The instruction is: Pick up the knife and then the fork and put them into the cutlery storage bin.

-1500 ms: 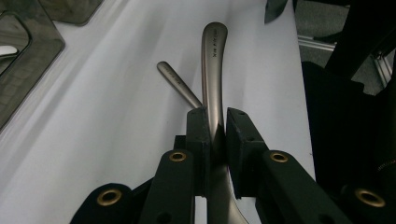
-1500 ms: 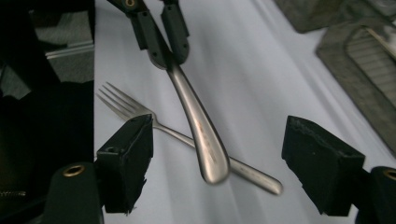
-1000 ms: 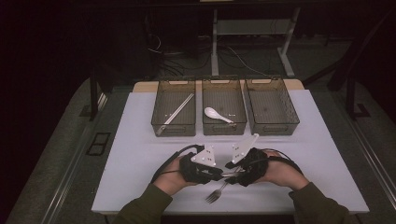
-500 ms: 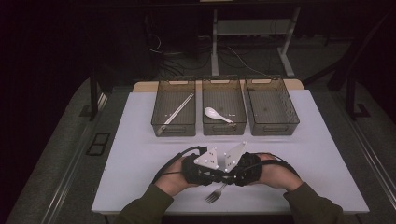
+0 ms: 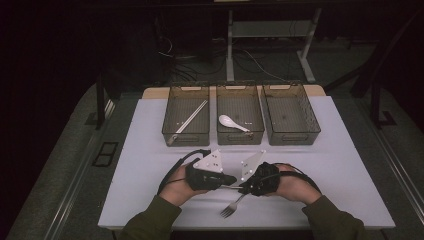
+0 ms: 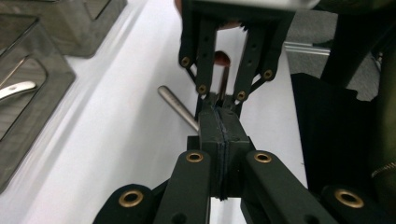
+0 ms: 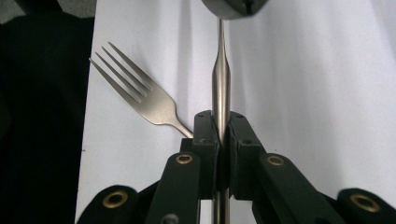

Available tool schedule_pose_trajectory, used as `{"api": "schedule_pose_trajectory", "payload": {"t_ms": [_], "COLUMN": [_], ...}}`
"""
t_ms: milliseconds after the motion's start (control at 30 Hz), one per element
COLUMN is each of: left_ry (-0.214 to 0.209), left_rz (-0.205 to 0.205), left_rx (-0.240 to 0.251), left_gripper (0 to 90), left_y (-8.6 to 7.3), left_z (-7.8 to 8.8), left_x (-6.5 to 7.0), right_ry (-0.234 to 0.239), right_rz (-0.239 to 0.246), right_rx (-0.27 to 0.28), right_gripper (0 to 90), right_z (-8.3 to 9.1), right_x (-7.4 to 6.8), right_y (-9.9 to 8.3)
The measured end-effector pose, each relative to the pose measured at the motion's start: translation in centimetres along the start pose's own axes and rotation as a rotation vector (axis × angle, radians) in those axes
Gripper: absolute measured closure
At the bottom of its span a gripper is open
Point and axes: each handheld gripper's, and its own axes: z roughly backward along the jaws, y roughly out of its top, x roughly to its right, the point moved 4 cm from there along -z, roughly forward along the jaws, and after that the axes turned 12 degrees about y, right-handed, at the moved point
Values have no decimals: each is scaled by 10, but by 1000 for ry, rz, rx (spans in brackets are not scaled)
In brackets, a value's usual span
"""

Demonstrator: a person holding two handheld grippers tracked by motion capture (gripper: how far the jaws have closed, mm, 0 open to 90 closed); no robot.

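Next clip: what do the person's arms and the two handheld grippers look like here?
Both forearms wear dark olive sleeves. Each hand holds a black gripper: left gripper, right gripper. Each has a grey three-cornered plate on top, a black cable trailing behind, and perforated black linkages with brass-coloured rivets.

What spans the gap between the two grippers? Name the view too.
A slim metal utensil runs from the right gripper to the left gripper, both shut on it; the right gripper view shows it.

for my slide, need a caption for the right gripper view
Right gripper shut on a slim metal utensil handle, a fork lying beside it on the white table.
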Motion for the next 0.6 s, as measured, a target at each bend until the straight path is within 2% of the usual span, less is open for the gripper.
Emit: {"api": "schedule_pose_trajectory", "payload": {"t_ms": [267, 333, 400, 500, 600], "left_ry": [20, 25, 34, 47, 66], "left_rz": [61, 69, 69, 83, 104], "left_rx": [9, 10, 13, 18, 27], "left_gripper": [894, 894, 894, 894, 895], "left_y": [-12, -15, -16, -18, -22], "left_z": [6, 8, 9, 13, 18], "left_x": [-7, -8, -8, -9, -11], "right_ry": [-14, -14, -20, -9, -21], "right_rz": [-42, -69, -62, -93, -109], "right_rx": [39, 60, 62, 88, 103], "right_gripper": [836, 836, 836, 836, 836], "right_z": [10, 13, 17, 22, 29], "right_x": [4, 4, 6, 5, 7], "right_y": [-10, -12, -15, -19, -25]}}
